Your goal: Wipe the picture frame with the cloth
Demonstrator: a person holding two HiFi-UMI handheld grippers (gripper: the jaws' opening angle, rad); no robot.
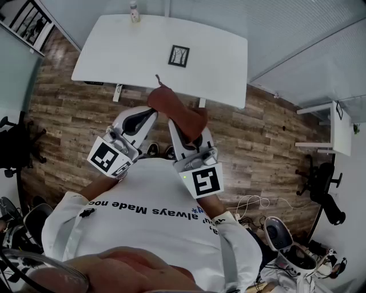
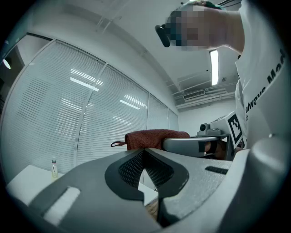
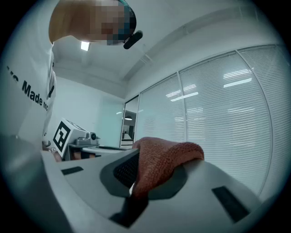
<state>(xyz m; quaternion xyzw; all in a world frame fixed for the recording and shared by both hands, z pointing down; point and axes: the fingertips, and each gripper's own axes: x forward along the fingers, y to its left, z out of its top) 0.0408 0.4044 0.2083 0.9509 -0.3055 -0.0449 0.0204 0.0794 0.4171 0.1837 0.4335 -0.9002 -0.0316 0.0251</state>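
Nearest my chest, my right gripper (image 3: 135,182) is clamped on the reddish-brown cloth (image 3: 168,157), which drapes over its tips. My left gripper (image 2: 145,159) sits beside it, jaws together on nothing. In the head view the picture frame (image 1: 178,56) lies flat on the white surface (image 1: 114,51) at top centre, straight ahead and well apart, beyond a strip of wooden floor (image 1: 74,114). A bottle (image 1: 134,11) at the far edge stands clear.

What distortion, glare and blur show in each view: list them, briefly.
Head view: strong fisheye, the table looks bowed; even light, picture frame sharp. Left gripper view: dark round vignette, ceiling light glares, left tongs slightly soft up close. Right gripper view: same vignette, bright streaks cross the blinds, cloth in the right tongs crisp.
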